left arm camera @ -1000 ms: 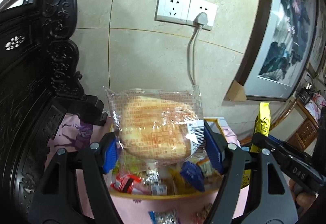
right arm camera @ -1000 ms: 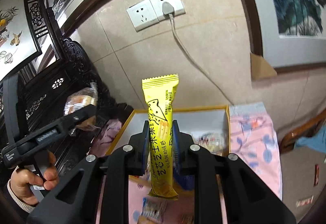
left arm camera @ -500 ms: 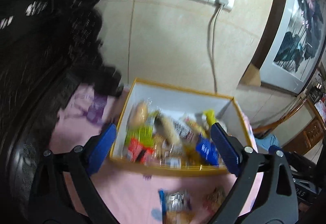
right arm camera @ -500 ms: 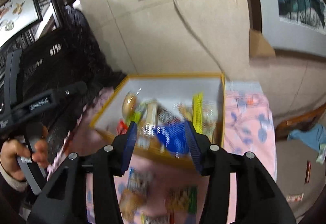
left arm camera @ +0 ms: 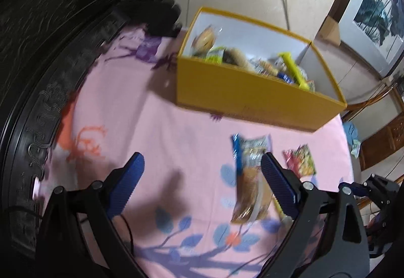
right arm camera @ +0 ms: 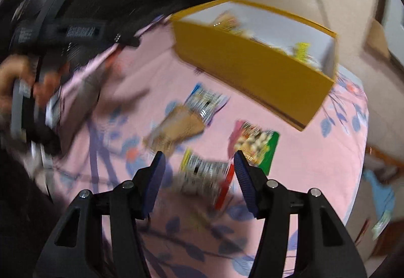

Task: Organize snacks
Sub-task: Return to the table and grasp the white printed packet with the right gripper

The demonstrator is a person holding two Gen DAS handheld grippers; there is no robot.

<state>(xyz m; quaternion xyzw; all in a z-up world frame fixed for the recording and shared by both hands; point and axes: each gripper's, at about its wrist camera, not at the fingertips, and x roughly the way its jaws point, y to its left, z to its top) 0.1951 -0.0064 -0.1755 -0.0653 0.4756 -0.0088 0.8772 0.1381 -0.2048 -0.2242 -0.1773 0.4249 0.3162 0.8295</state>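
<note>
Your left gripper (left arm camera: 202, 174) is gaping wide and empty; your right gripper (right arm camera: 199, 168), jaws just opening, is hanging empty above a blurred, crinkly foil snack packet (right arm camera: 204, 177) lying mid-frame on the pink floral cloth (right arm camera: 303, 164), the yellow cardboard box (right arm camera: 252, 66) sitting upper right.

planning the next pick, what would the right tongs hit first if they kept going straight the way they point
Probably the blurred silvery snack packet lying on the pink cloth, framed between the open right tongs; depth is unclear.
</note>
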